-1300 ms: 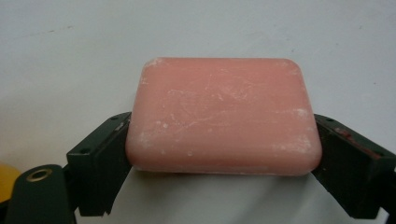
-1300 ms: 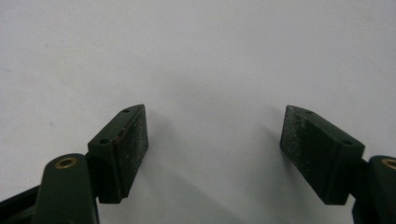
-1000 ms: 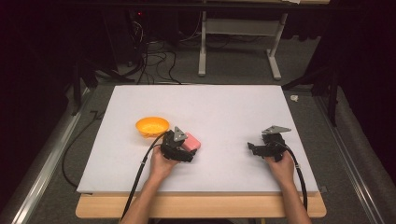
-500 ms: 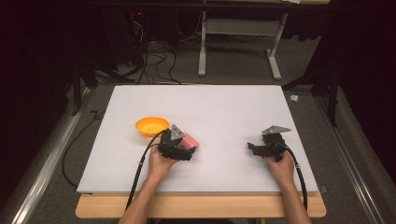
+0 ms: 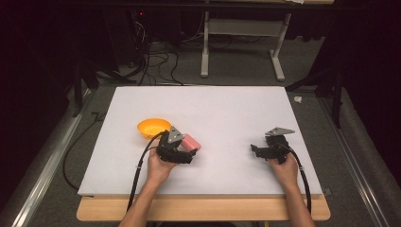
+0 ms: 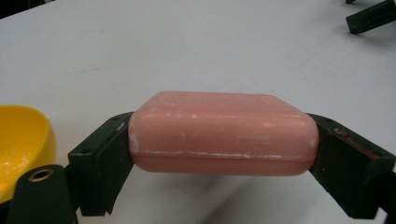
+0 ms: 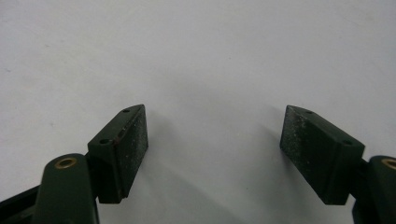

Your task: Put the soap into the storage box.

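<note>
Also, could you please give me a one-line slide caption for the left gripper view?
Left tongs clamp a pink soap bar by its ends just above the white table, beside a yellow bowl.

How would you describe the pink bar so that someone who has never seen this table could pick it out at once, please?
On the white tabletop, look to the left half, where a yellow bowl sits. Just to the bowl's right, the left gripper has its jaws closed on the two ends of the pink bar. It is the one pink, rounded, soap-like block there; the right gripper is open and empty.
</note>
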